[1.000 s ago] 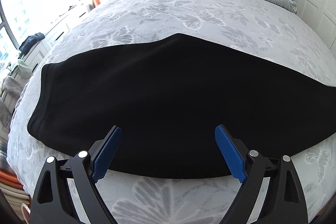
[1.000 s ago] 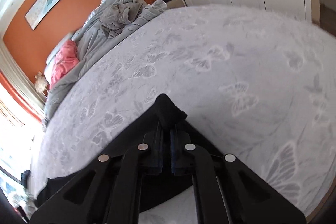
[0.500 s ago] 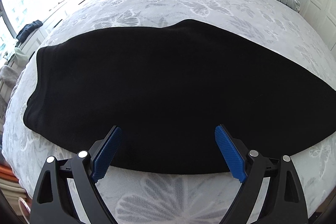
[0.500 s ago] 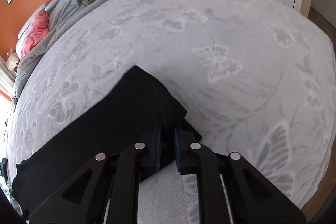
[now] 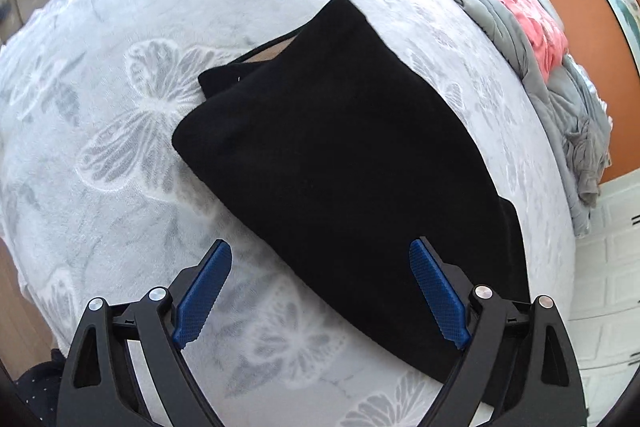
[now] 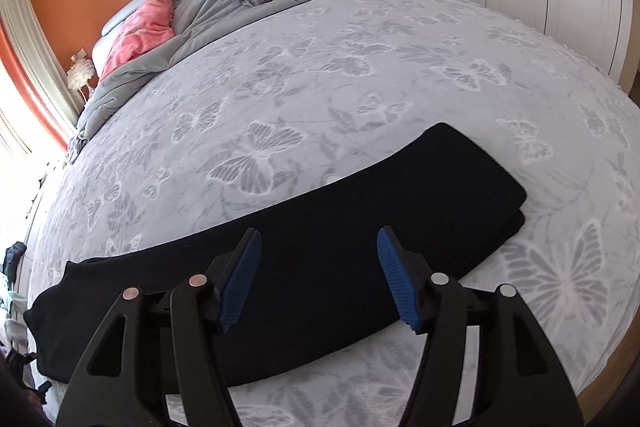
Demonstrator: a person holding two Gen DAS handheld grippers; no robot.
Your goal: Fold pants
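A bed [image 6: 360,75] under a grey butterfly-print cover serves as the folding surface, its bedding bunched at the far headboard end to leave room. The black pants [image 6: 328,235] lie flat along the near edge, already doubled lengthwise, legs stacked. Both tools hover above them with nothing held: the right gripper [image 6: 318,277], jaws opening, and the left gripper [image 5: 320,293], jaws wide apart, apparently ready for the next fold.

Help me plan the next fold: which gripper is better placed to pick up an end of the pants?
Left, probably. The left gripper hovers open over the black pants beside their waist end. The right gripper, opening with nothing between its fingers, sits over mid-length, away from the leg end.
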